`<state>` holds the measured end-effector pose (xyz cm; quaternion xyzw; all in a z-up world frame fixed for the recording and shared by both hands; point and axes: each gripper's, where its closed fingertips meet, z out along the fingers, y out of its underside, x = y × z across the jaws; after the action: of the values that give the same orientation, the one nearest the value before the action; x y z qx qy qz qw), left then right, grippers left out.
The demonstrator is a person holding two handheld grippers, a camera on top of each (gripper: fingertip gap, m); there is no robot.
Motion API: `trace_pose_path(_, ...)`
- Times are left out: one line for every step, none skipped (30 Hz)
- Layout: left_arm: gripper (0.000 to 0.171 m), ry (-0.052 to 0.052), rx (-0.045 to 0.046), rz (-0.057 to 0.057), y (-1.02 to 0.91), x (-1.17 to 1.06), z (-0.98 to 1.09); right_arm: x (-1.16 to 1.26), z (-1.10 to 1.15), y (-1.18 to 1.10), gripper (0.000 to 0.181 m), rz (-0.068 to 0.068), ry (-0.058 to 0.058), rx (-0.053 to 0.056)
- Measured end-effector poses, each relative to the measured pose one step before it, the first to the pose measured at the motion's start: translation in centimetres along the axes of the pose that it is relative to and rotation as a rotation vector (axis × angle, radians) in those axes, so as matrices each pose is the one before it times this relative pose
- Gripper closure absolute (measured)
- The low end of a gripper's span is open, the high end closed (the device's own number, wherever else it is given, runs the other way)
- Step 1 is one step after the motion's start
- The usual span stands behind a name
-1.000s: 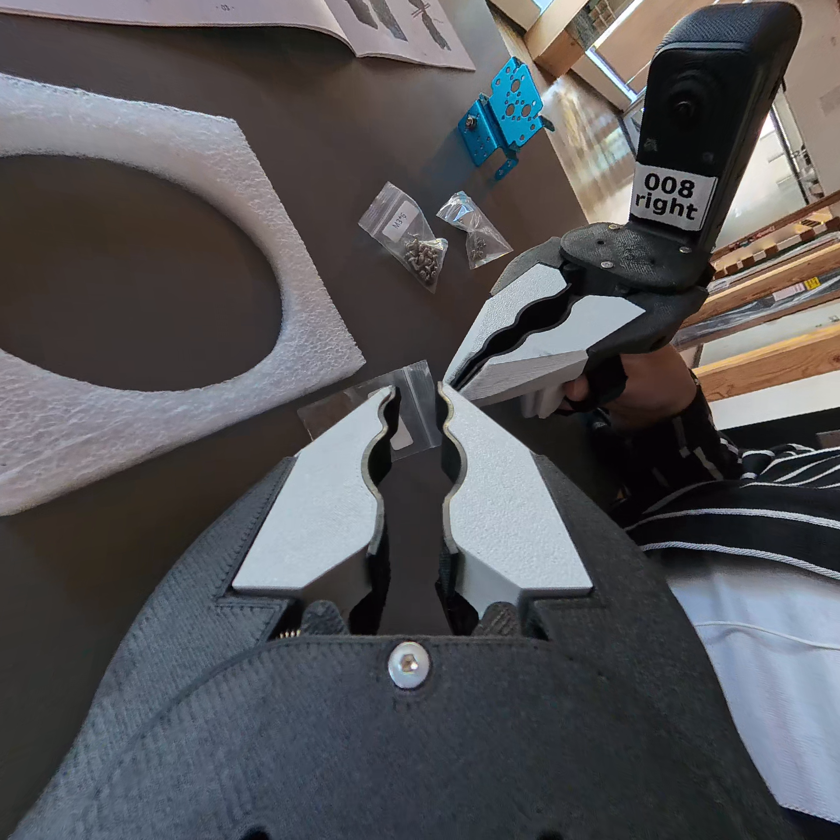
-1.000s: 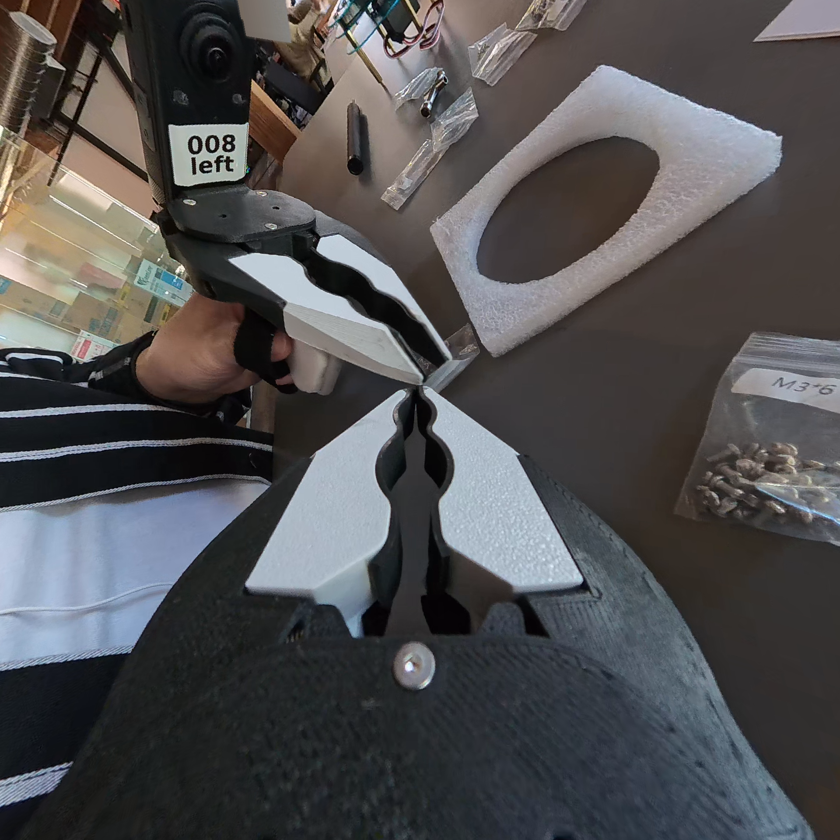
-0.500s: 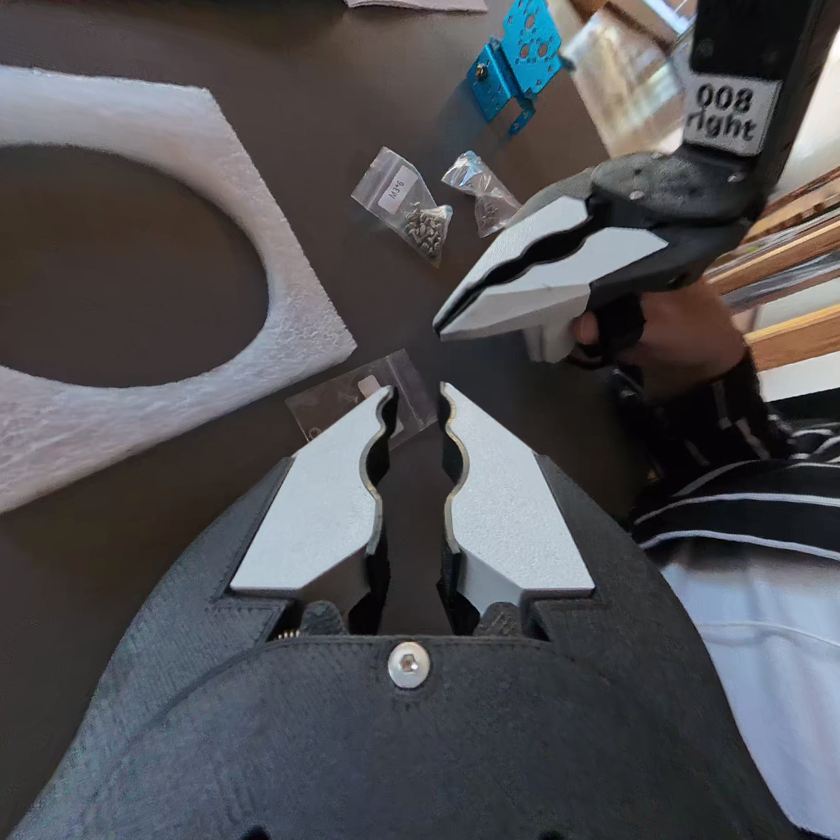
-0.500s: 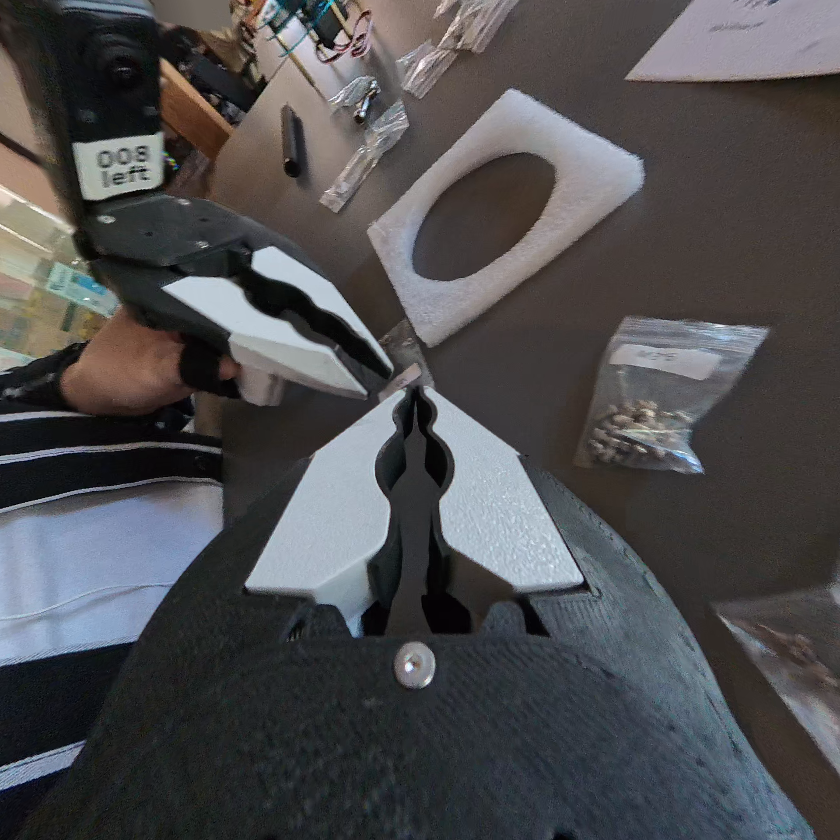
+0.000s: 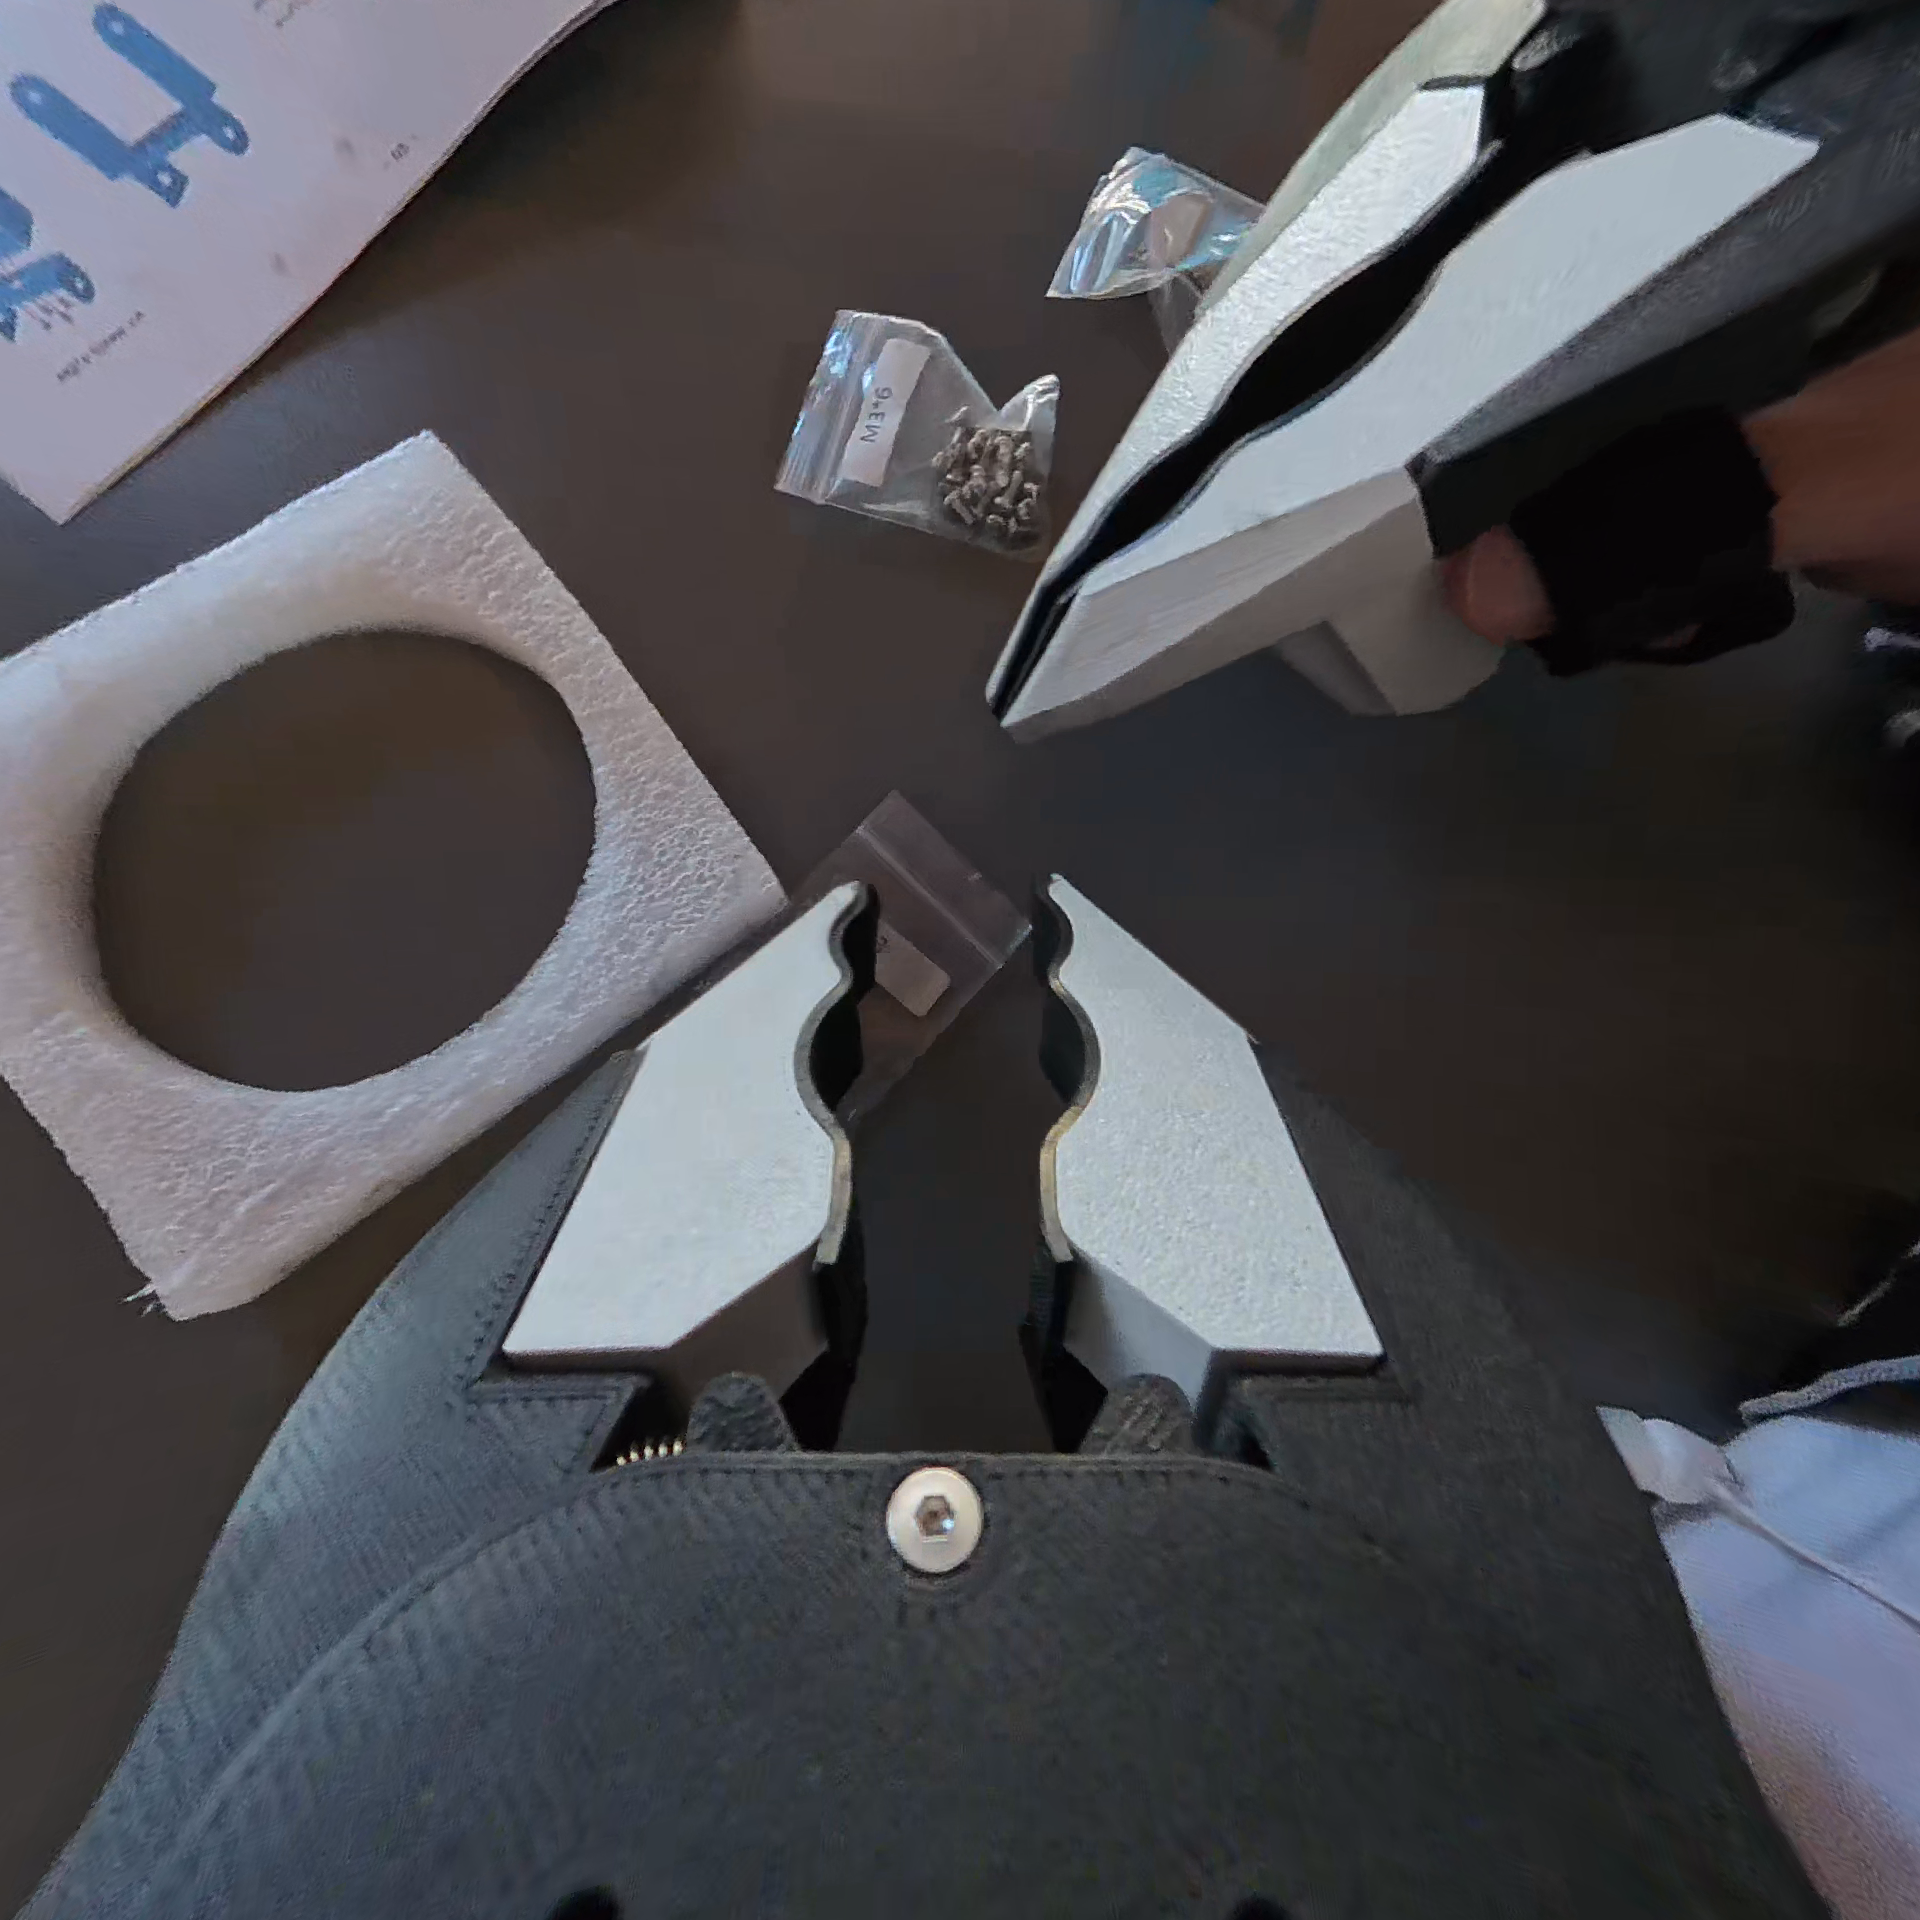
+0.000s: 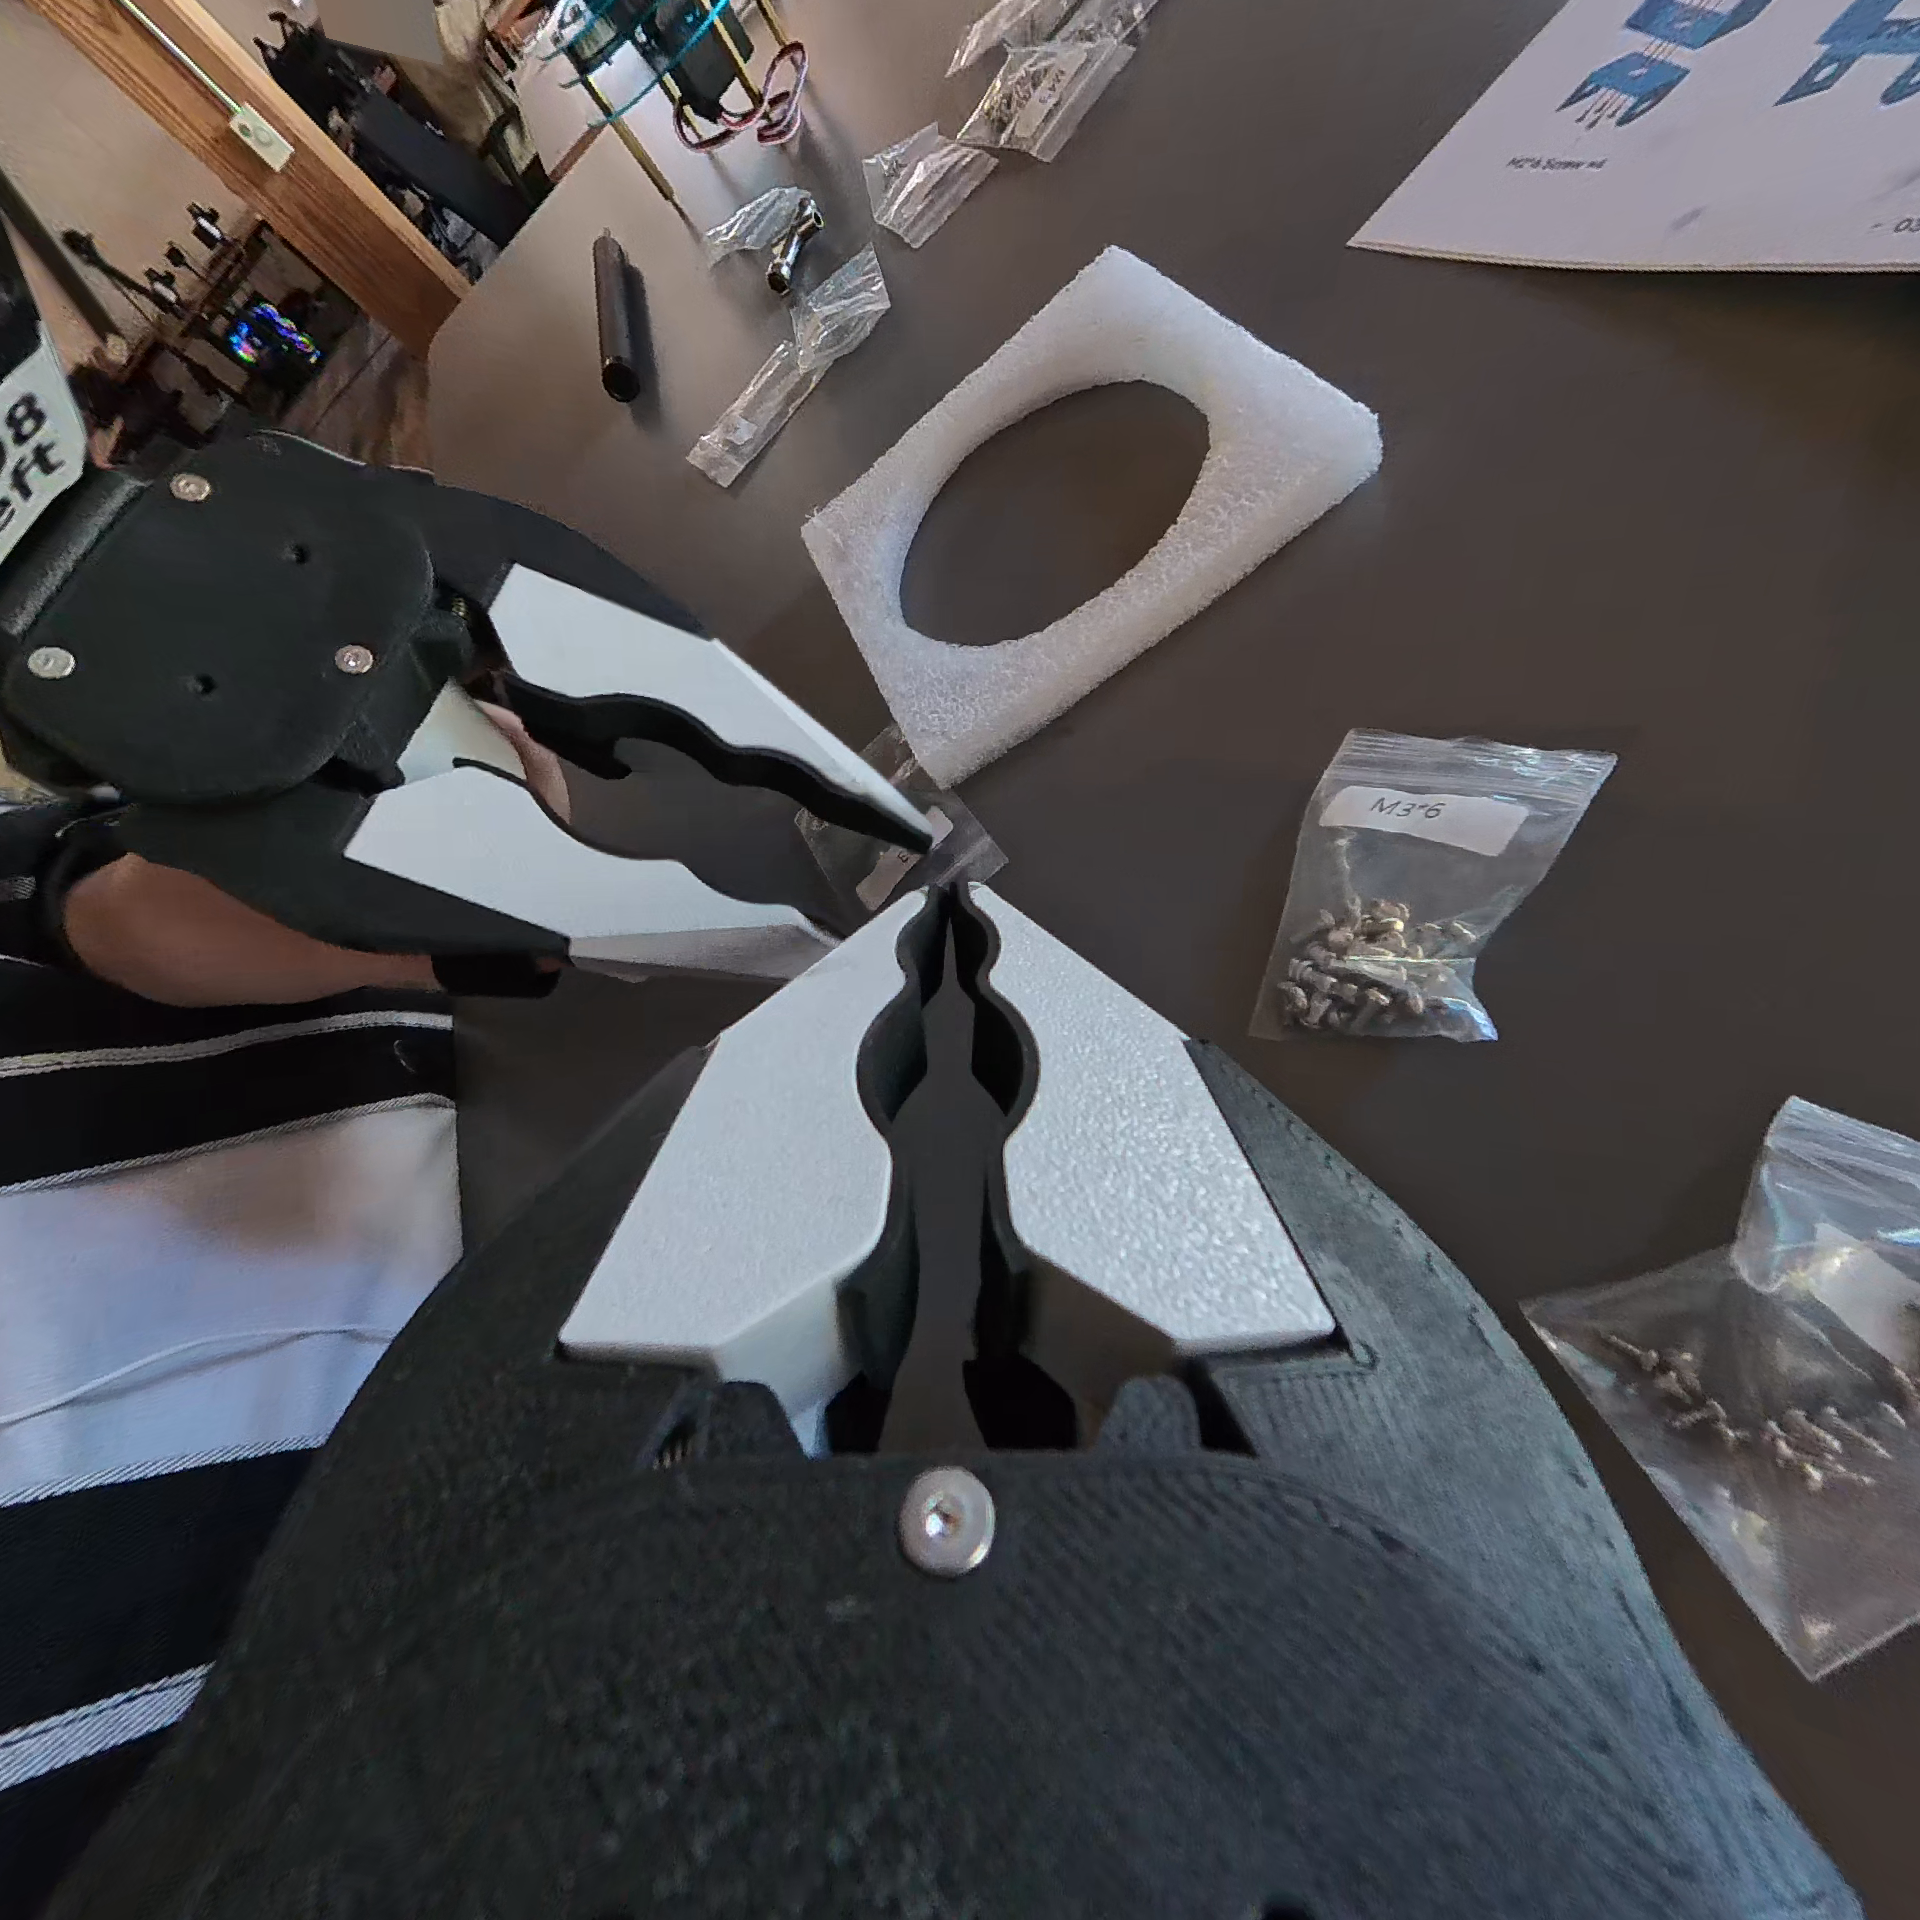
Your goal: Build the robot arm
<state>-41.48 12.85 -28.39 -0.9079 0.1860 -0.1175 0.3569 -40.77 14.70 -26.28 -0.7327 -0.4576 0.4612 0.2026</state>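
Observation:
A small flat clear zip bag (image 5: 914, 920) lies on the dark table (image 5: 1351, 987). My left gripper (image 5: 951, 894) is open and hovers over it, with one corner of the bag showing between its fingertips. My right gripper (image 6: 951, 894) is shut and empty, its tips just short of the same bag (image 6: 971, 847). In the left wrist view the right gripper (image 5: 1003, 717) sits up and to the right of the bag, apart from it. In the right wrist view the left gripper (image 6: 883, 883) comes in from the left with its jaws spread over the bag.
A white foam frame (image 5: 665, 831) with an oval hole lies left of the bag and also shows in the right wrist view (image 6: 1288, 436). A bag of screws (image 5: 935, 436), a second bag (image 5: 1143, 239) and a printed sheet (image 5: 260, 156) lie beyond. A black rod (image 6: 618, 312) and more bags (image 6: 821, 301) lie far back. Left and right tips are no more than a few centimetres apart.
My left gripper has opened wider over the small bag. My right gripper stayed shut and drew back a little from the bag. Both cameras have tilted to look more steeply down.

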Motion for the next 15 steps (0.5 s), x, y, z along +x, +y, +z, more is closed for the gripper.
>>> trace_pose_path(0.142,-0.0027,-0.00737,0.0077,0.183,0.071,0.07,-0.03,0.004,0.024,0.181,-0.0002,-0.0014,-0.0021)
trace_pose_path(0.142,0.0007,-0.00698,0.0028,0.178,0.033,0.072,-0.059,0.034,0.078,0.181,-0.0002,-0.0029,-0.0051)
trace_pose_path(0.143,-0.0003,0.00169,0.0035,0.047,0.0,-0.038,-0.077,0.073,0.136,0.181,-0.0015,-0.0035,-0.0084)
trace_pose_path(0.145,-0.0029,-0.00021,0.0022,0.053,-0.04,-0.033,-0.069,0.099,0.16,0.181,-0.0033,-0.0021,-0.0097)
trace_pose_path(0.146,-0.003,-0.00011,0.0003,0.041,-0.046,-0.024,-0.029,0.102,0.171,0.181,-0.0038,0.0012,-0.0107)
trace_pose_path(0.147,-0.0005,0.00094,-0.0002,0.026,-0.007,-0.017,-0.017,0.114,0.173,0.181,-0.0054,0.0027,-0.0106)
trace_pose_path(0.15,0.0018,0.00072,-0.0008,0.036,0.034,-0.024,-0.033,0.102,0.156,0.181,-0.0068,0.002,-0.0099)
trace_pose_path(0.152,0.0035,0.00055,-0.0036,0.036,0.037,-0.04,-0.001,0.092,0.144,0.18,-0.0055,0.0027,-0.0089)
trace_pose_path(0.154,0.0086,0.00239,-0.0066,0.027,0.087,-0.021,0.046,0.076,0.136,0.18,-0.0031,0.0037,-0.0072)
trace_pose_path(0.157,0.0119,0.00476,-0.0111,0.026,0.122,-0.015,0.062,0.054,0.115,0.18,-0.0009,0.0031,-0.006)
trace_pose_path(0.16,0.0139,0.00431,-0.0106,0.045,0.119,-0.024,0.005,0.048,0.073,0.18,-0.001,-0.001,-0.0039)
trace_pose_path(0.161,0.0091,0.00426,-0.0093,0.037,0.043,-0.034,-0.125,0.038,0.022,0.18,-0.0043,-0.0064,-0.0009)
trace_pose_path(0.161,0.005,0.00357,-0.0082,0.046,-0.011,-0.066,-0.209,0.065,-0.013,0.179,-0.0092,-0.0093,0.0)
trace_pose_path(0.162,0.0045,0.00367,-0.007,0.057,-0.029,-0.052,-0.161,0.075,0.038,0.178,-0.0134,-0.0031,-0.0032)
trace_pose_path(0.163,0.0058,0.00429,-0.0075,0.037,-0.028,-0.057,-0.085,0.093,0.072,0.177,-0.0192,0.0022,-0.0064)
